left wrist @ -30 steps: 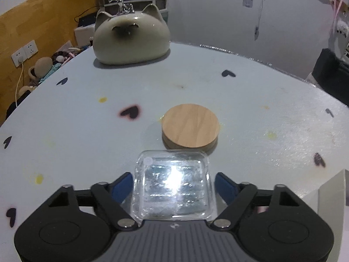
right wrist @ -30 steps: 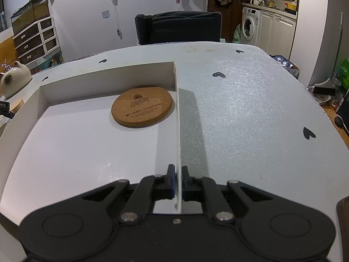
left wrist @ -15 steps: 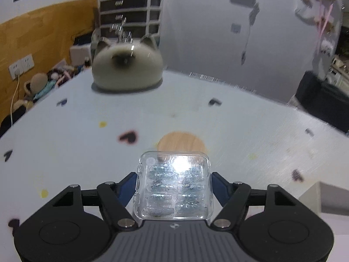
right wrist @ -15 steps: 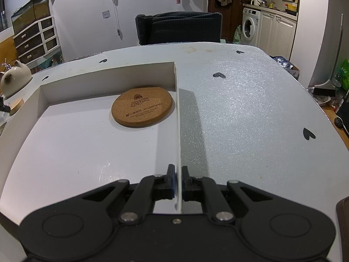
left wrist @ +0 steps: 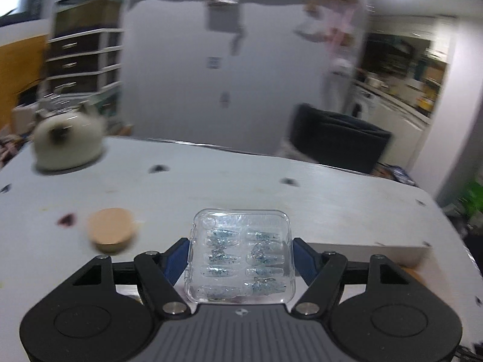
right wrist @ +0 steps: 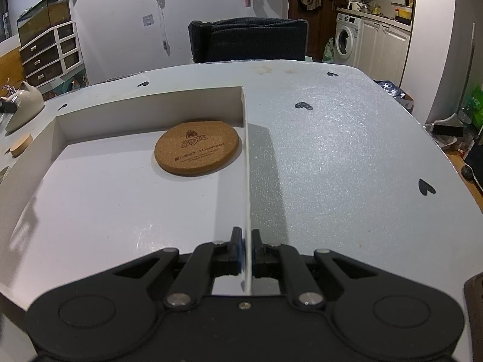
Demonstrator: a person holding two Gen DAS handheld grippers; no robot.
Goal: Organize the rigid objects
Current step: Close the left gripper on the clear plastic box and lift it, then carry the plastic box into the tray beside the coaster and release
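Left wrist view
Left gripper (left wrist: 241, 252): clamped on 1 clear plastic case (left wrist: 240, 256), a blue finger pad pressed to each side wall; the case sits level between the fingers, lifted clear of the table (left wrist: 271, 193).
Case contents: 2 columns of small glittery pieces, about 10; blur prevents a firm count.
Wooden disc (left wrist: 111, 234): 1, lying on the table to the left, well apart from the case.
Cat-shaped ceramic pot (left wrist: 68, 143): 1, at the far left of the table.
Tray, as seen here: 1 white wall (left wrist: 365, 249) just beyond the right finger.

Right wrist view
Right gripper (right wrist: 247, 252): closed on the thin right wall of 1 white tray (right wrist: 99, 199), a finger on each face of the wall.
Cork coaster (right wrist: 196, 148): 1, flat in the tray's far right corner, almost touching the right wall.
Tray floor: otherwise bare; the case is not yet in it.

Step in hand (judgement): carrying the case toward the tray while the right gripper steadies it.
Next move (judgement): bring the case over the tray wall, lower it onto bare floor clear of the coaster, then part the fingers; 1 wooden disc remains to collect.
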